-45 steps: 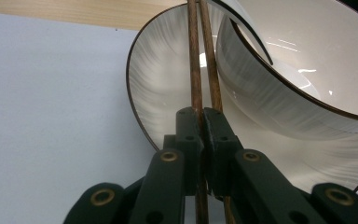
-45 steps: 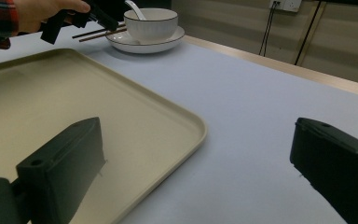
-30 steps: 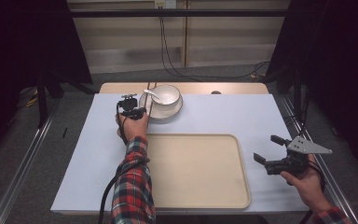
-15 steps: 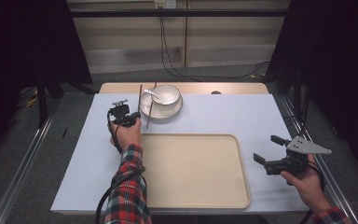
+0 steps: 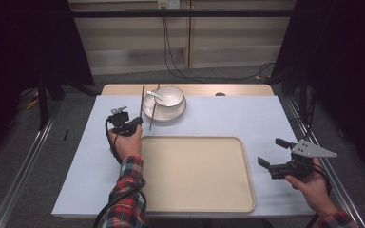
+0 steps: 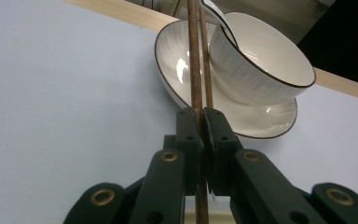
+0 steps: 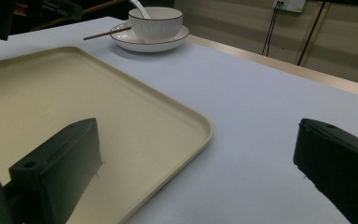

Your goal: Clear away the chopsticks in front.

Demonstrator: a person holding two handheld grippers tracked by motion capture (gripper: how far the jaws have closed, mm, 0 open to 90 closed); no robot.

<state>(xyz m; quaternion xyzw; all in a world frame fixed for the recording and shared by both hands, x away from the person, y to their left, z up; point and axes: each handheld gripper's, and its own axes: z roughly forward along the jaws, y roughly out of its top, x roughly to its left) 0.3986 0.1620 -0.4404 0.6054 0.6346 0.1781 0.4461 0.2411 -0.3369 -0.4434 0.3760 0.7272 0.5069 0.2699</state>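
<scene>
the left gripper (image 5: pixel 134 124) clamps one chopstick (image 5: pixel 142 102) just off the plate (image 5: pixel 183 112) rim. the right gripper (image 5: pixel 279 157) gapes empty beside the tray (image 5: pixel 247 190) edge, bare table (image 5: pixel 247 114) ahead.

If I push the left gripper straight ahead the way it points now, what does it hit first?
Most likely the plate under the bowl: the left gripper, shut on one chopstick, points at its near rim. Depth is hard to judge; the second chopstick lies close alongside.

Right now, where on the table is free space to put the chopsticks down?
The tray is bare all over, the widest free patch. The blue cloth between the tray and the right claw is also free, and so is the strip right of the plate. It is crowded only at the bowl, where the left claw grips the chopsticks.
</scene>
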